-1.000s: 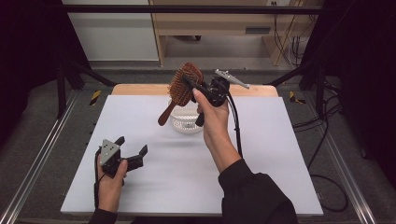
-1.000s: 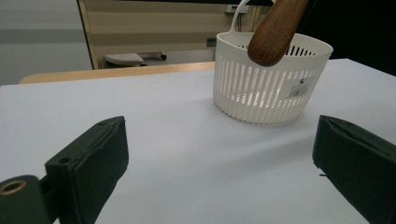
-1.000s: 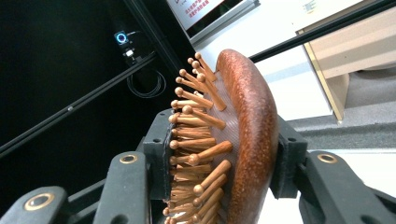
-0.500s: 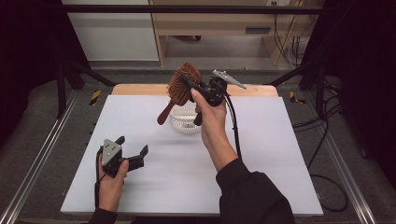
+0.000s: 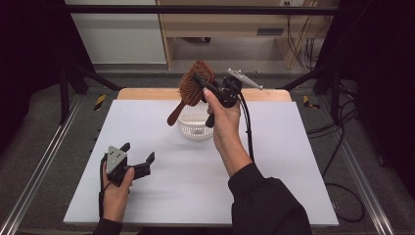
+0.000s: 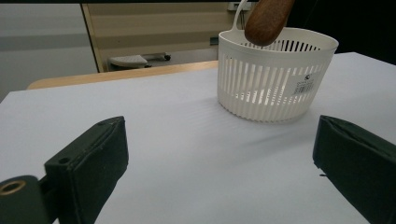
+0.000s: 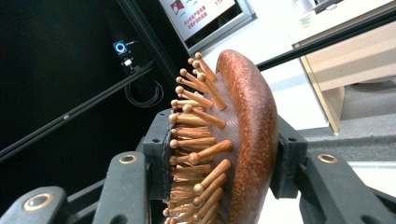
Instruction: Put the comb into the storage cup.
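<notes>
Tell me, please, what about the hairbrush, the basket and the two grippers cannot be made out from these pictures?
- Hairbrush: in the left gripper view the top edge cuts it off, leaving the handle tip; in the right gripper view the bottom edge and the right gripper's jaws hide the handle.
- White basket: its inside is too small in the high view and screened by its wall in the left gripper view.
- Basket label: too small to read.
- Left gripper: its body is cut off by the left gripper view's bottom edge.

Setting: lab-style recording bay, not a home.
Work surface: white table top point(image 5: 195, 186) on a wooden board, standing inside a metal rail frame point(image 5: 39, 171).
Surround: black curtains point(image 5: 29, 58) at both sides.
Floor: grey, with loose cables point(image 5: 342, 147) and yellow-black hazard tape point(image 5: 100, 102).
Background: light wood bench point(image 5: 220, 29), white panel point(image 5: 117, 34).
</notes>
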Available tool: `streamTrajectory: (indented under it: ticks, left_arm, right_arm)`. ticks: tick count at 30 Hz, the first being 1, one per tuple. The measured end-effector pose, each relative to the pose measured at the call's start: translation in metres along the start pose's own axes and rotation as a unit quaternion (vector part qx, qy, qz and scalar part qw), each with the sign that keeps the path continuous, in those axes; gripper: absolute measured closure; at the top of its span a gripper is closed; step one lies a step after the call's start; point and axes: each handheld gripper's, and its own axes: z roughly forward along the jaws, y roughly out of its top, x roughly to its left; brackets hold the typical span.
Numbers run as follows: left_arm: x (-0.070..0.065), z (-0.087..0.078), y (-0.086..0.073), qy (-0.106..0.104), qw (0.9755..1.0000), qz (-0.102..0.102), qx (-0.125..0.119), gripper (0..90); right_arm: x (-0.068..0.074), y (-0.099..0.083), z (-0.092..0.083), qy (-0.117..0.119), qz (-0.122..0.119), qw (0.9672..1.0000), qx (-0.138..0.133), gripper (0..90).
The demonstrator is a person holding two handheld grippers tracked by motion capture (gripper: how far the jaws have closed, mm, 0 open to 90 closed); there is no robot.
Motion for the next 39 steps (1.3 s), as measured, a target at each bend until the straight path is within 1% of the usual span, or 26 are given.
streamTrajectory:
  ticks: [2, 11, 20, 25, 27, 29, 32, 39]
  left_arm:
    - [0.001, 0.000, 0.000, 0.000, 1.0000, 0.001, 0.000, 3.5]
    - [0.001, -0.001, 0.000, 0.000, 1.0000, 0.000, 0.000, 3.0]
    - [0.001, 0.000, 0.000, -0.001, 1.0000, 0.000, 0.000, 3.0]
    - [0.001, 0.000, 0.000, 0.000, 1.0000, -0.001, 0.000, 3.0]
    - [0.001, -0.001, 0.000, 0.000, 1.0000, -0.001, 0.000, 3.0]
    - [0.001, -0.001, 0.000, 0.000, 1.0000, -0.001, 0.000, 2.8]
    - [0.002, -0.001, -0.001, 0.001, 1.0000, -0.002, 0.000, 2.5]
    - [0.001, 0.000, -0.001, 0.001, 1.0000, -0.002, 0.000, 2.5]
  right_arm:
    - [0.000, 0.002, 0.000, 0.000, -0.004, 1.0000, -0.002, 51.7]
    - [-0.001, 0.005, 0.000, -0.003, -0.005, 1.0000, -0.002, 51.7]
    - [-0.008, 0.007, 0.000, -0.010, -0.004, 0.9999, -0.008, 51.7]
    - [-0.014, 0.010, 0.000, -0.018, -0.003, 0.9997, -0.017, 51.7]
    - [-0.016, 0.011, 0.000, -0.025, -0.005, 0.9994, -0.026, 51.7]
    - [-0.018, 0.013, -0.002, -0.034, -0.014, 0.9987, -0.035, 51.8]
    - [-0.022, 0.015, -0.003, -0.036, -0.008, 0.9983, -0.046, 51.8]
    - [-0.027, 0.018, -0.004, -0.043, -0.011, 0.9974, -0.057, 51.8]
